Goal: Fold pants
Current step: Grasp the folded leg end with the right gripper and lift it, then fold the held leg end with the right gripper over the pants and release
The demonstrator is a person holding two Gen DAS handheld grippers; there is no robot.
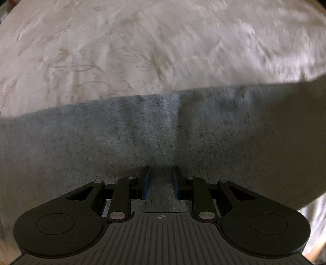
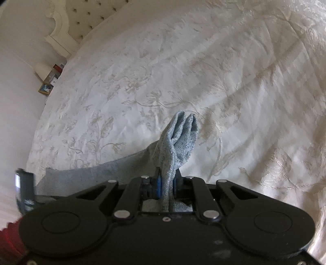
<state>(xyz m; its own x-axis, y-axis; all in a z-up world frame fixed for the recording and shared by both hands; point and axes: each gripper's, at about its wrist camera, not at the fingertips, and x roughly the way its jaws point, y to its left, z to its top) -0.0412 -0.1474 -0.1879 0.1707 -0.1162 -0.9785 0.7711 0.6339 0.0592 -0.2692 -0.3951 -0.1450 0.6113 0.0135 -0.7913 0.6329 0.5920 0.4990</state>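
The pants [image 1: 142, 132] are light grey-blue knit fabric. In the left wrist view they fill the lower half of the frame, stretched out in front of my left gripper [image 1: 161, 181], whose blue-padded jaws stand a small gap apart with fabric between them. In the right wrist view my right gripper [image 2: 166, 183] is shut on a bunched edge of the pants [image 2: 181, 138], which sticks up past the fingers; the rest trails off to the left.
A white bedspread [image 2: 183, 71] with a pale floral pattern lies under everything. A tufted headboard [image 2: 81, 16] and a bedside table with a lamp [image 2: 43, 69] stand at the far left.
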